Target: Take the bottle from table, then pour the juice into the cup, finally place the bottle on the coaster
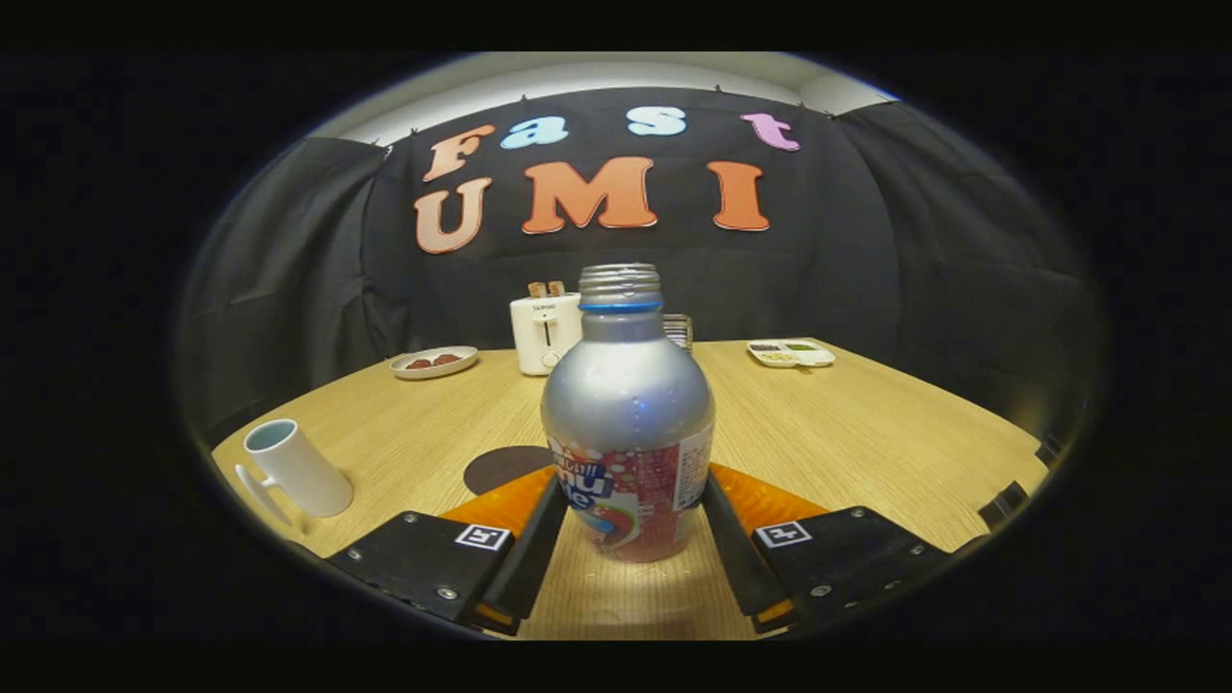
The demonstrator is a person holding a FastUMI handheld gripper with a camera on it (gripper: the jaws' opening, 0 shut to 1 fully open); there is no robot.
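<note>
A silver bottle (pixel 628 414) with a red and blue label and an uncapped threaded neck stands upright between my fingers. My gripper (pixel 631 486) is shut on the bottle, both fingers pressing its labelled lower body. Whether its base rests on the wooden table (pixel 866 443) or hangs just above it I cannot tell. A dark round coaster (pixel 500 467) lies just beyond the left finger, partly hidden by the finger and the bottle. Further left stands a white cup (pixel 294 469) with its handle on its left side, its mouth open upward.
At the table's far side stand a white toaster (pixel 546 332), a small plate with reddish food (pixel 433 362) to its left, and a white tray with compartments (pixel 791 353) to the right. A dark object (pixel 679 330) peeks out behind the bottle.
</note>
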